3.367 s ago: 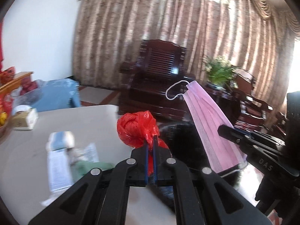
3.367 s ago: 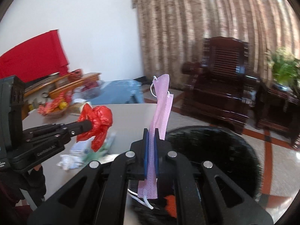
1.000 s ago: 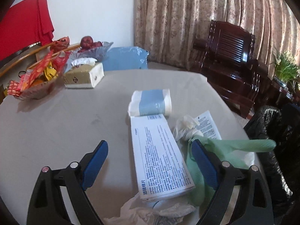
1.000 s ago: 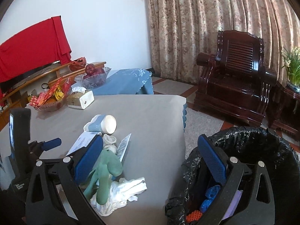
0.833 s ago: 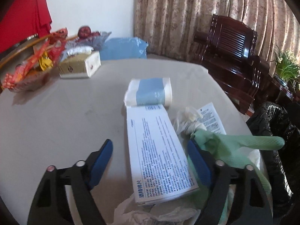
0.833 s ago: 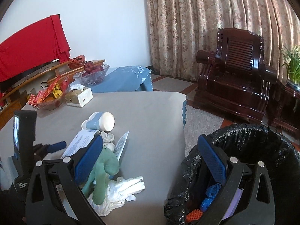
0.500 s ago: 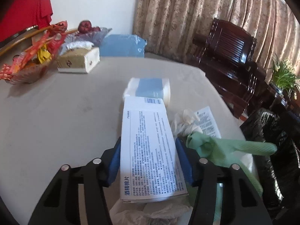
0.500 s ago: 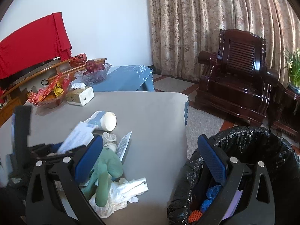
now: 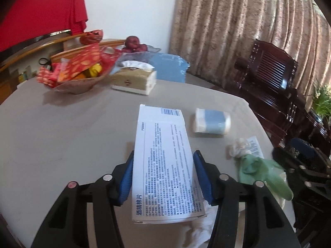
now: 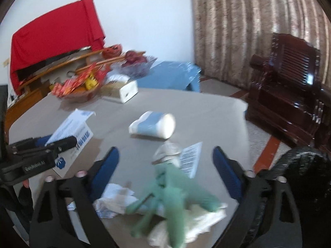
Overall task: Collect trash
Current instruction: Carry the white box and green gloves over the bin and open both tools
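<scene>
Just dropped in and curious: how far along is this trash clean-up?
Partway. The left gripper has clamped the white printed box. The right gripper, jaws closing, straddles the green glove without gripping it. Crumpled tissues, a blue-and-white roll and a leaflet remain on the table.

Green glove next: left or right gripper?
Right. The right gripper is open astride the green glove, its jaws just closing in; the left gripper already grips the white box.

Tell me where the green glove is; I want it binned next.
The green glove lies on the table's near edge, on crumpled white tissues, between the open right gripper's fingers, with the black bin to its right.
</scene>
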### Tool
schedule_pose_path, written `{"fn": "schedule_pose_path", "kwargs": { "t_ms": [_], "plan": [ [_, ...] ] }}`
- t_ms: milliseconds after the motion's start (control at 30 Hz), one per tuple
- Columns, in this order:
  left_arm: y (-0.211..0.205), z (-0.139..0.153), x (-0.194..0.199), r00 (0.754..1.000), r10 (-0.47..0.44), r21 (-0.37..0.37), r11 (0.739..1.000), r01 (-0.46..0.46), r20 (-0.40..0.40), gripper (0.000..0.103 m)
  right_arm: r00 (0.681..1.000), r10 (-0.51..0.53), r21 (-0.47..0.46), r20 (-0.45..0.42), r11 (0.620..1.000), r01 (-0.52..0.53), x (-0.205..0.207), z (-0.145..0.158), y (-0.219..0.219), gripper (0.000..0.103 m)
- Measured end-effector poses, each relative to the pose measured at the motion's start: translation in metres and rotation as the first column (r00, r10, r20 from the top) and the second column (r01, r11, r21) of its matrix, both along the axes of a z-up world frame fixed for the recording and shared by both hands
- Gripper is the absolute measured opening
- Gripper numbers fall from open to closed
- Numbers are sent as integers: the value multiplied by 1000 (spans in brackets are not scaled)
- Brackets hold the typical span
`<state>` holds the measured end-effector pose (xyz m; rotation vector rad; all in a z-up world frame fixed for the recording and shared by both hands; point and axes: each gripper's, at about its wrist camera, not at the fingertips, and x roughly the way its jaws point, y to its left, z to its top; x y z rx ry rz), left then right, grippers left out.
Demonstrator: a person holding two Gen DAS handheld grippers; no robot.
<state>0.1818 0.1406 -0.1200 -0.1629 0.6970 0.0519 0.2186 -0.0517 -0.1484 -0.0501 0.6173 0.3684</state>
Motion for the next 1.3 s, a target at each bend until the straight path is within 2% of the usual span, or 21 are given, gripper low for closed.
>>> {"fn": "schedule_pose_path", "kwargs": {
  "t_ms": [133, 300, 467, 533, 567, 633, 867, 1100, 1300],
  "plan": [
    [7, 2, -3, 1000, 12, 1, 1000, -12, 14, 54, 998, 28, -35, -60, 999, -30, 12, -16, 16, 75],
    [7, 4, -4, 1000, 12, -14, 1000, -12, 25, 54, 991, 21, -46, -134, 999, -27, 21, -31, 16, 67],
    [4, 2, -4, 1000, 2, -24, 1000, -1, 19, 54, 983, 7, -99, -182, 995, -26, 24, -44, 17, 57],
    [2, 1, -4, 1000, -2, -28, 1000, 3, 17, 54, 982, -4, -109, -191, 994, -18, 24, -48, 16, 50],
    [1, 1, -4, 1000, -4, -29, 1000, 4, 17, 54, 981, -11, -119, -196, 993, -13, 24, -51, 15, 42],
    [1, 1, -4, 1000, -7, -31, 999, 7, 18, 54, 980, -14, -117, -198, 993, -10, 24, -53, 12, 36],
    [-3, 8, -5, 999, -17, -24, 1000, 17, 37, 54, 980, 6, -59, -197, 998, -19, 24, -39, 2, 14],
    [-12, 21, -8, 997, -38, -18, 999, 39, 66, 54, 990, 63, 14, -123, 998, -62, 8, -5, -5, 13],
    [-24, 34, -13, 994, -61, -5, 998, 62, 95, 54, 995, 61, 49, -73, 997, -58, -5, 24, -16, 13]
  ]
}}
